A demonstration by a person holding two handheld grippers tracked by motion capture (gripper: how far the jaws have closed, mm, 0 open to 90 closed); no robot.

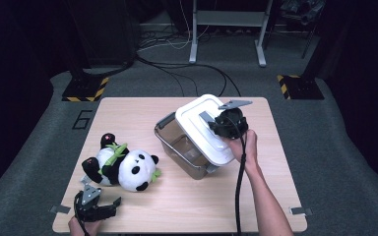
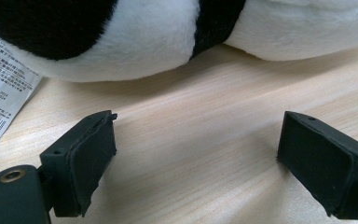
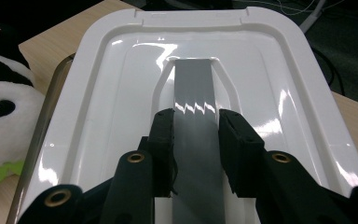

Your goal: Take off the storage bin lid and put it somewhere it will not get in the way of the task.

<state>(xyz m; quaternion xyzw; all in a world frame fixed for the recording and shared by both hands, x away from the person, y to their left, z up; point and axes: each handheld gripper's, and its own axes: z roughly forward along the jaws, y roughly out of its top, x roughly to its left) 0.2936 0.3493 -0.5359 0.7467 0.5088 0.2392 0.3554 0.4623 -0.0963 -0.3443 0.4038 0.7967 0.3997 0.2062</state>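
Floor marking (image 1: 81,119): a large "6" on the grey carpet, just off the counter's (image 1: 142,105) far left corner.
Tag (image 2: 2,88) on the panda toy (image 2: 135,37): a barcode and small printed lines, too small to read.

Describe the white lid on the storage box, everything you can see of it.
The white lid is glossy plastic, rectangular with rounded corners and a raised rim. A grey handle strip runs down its recessed centre. It sits tilted, lifted partly off the clear brownish box. The right gripper is closed on the handle, one jaw on each side.
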